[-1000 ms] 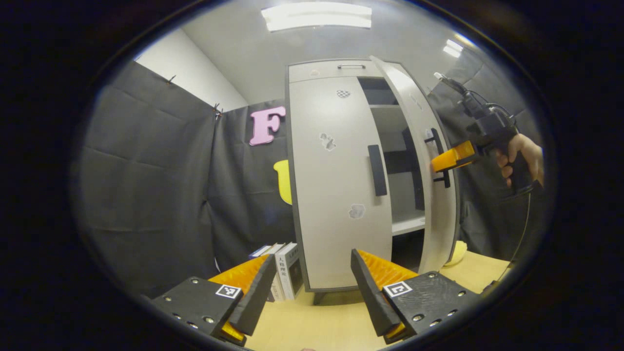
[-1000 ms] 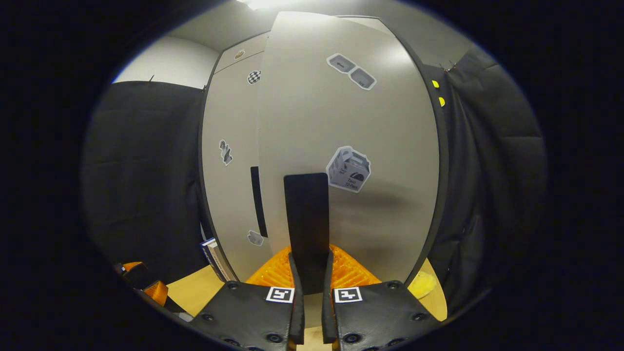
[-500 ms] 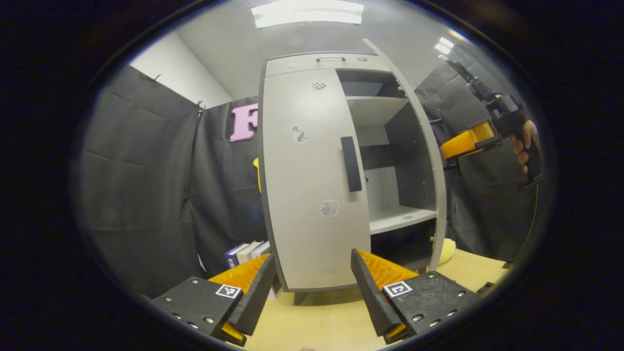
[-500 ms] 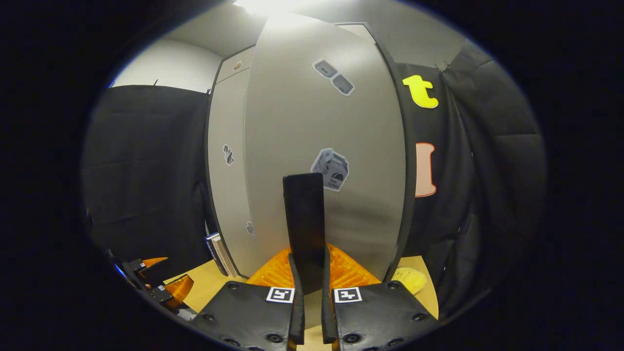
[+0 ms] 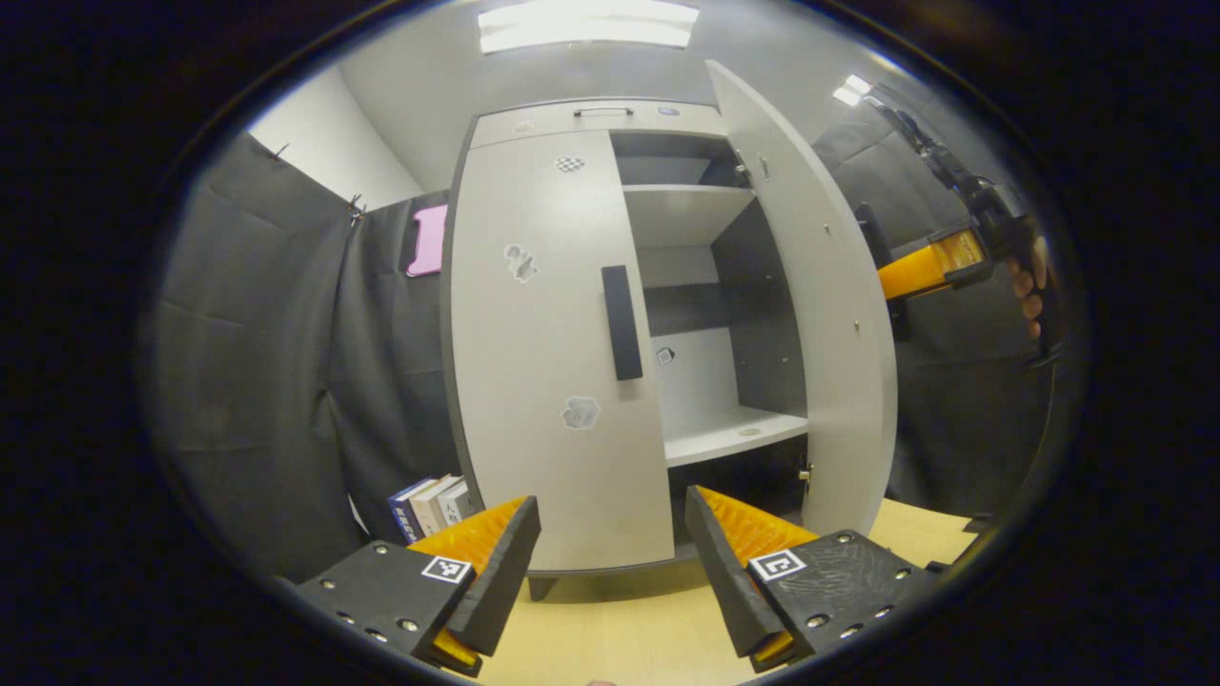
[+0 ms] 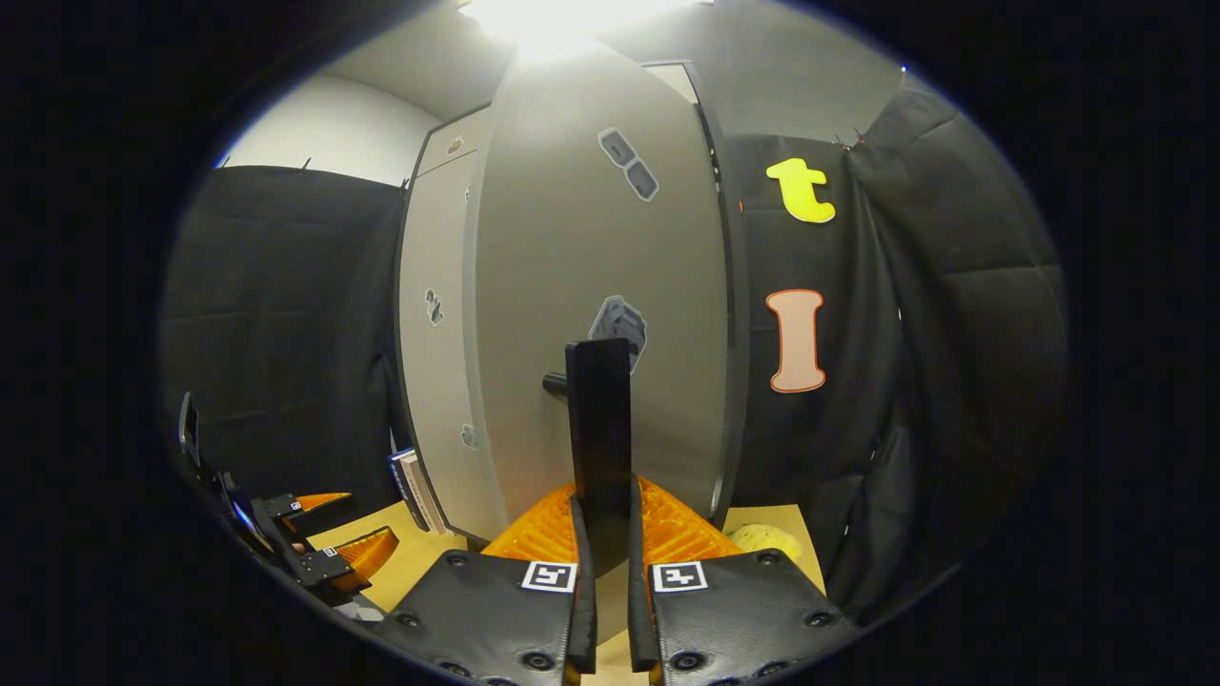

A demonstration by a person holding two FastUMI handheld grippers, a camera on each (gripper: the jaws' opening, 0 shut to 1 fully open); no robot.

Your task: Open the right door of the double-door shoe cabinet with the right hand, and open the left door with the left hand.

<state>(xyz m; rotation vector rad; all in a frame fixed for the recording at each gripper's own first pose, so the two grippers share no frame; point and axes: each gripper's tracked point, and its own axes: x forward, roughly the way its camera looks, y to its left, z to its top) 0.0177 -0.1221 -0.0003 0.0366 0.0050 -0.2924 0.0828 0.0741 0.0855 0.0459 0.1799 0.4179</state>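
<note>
The grey shoe cabinet (image 5: 591, 112) stands on a wooden table. Its right door (image 5: 820, 314) is swung wide open, baring shelves inside. The left door (image 5: 543, 362) is closed, its black bar handle (image 5: 621, 322) at mid-height. My left gripper (image 5: 610, 562) is open, low in front of the left door and well short of it. My right gripper (image 6: 605, 562) is shut on the right door's black handle (image 6: 599, 419). In the left gripper view that right gripper (image 5: 891, 281) shows far off past the open door's edge, held by a hand (image 5: 1034, 286).
Several books (image 5: 427, 500) stand on the table (image 5: 629, 629) to the left of the cabinet. A yellow soft thing (image 6: 762, 540) lies on the table behind the open door. Black cloth walls close in the booth on both sides.
The right door has swung much farther open with my right gripper on its handle. The left gripper has shifted right and nearer the cabinet, still open.
</note>
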